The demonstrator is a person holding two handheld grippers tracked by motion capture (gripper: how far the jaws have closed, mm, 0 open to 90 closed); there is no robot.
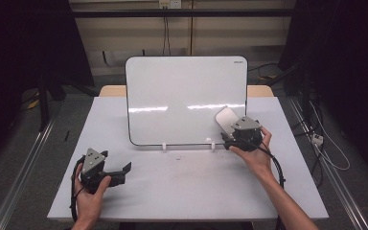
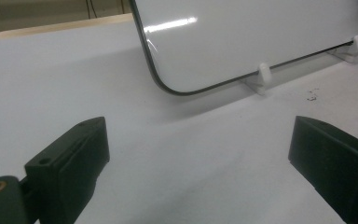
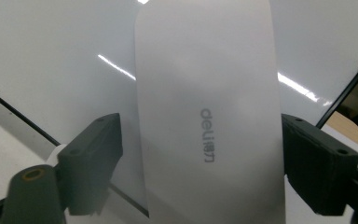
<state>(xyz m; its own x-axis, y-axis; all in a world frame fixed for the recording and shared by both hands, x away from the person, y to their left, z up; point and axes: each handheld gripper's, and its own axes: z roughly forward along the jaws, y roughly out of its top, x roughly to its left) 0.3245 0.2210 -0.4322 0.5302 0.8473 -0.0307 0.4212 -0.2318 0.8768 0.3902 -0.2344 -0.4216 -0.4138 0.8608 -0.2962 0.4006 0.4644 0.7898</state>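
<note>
Right gripper (image 1: 233,125) is positioned at the lower right corner of the whiteboard (image 1: 182,96), which stands tilted on the bench (image 1: 182,187) in two white clips. A white eraser (image 3: 207,112) marked "deli" lies flat against the board surface, between the right jaws. In the right gripper view a gap shows on each side of the eraser, so the jaws are released. Left gripper (image 1: 120,171) rests on the bench, well apart from the board, jaws spread wide with nothing between them
</note>
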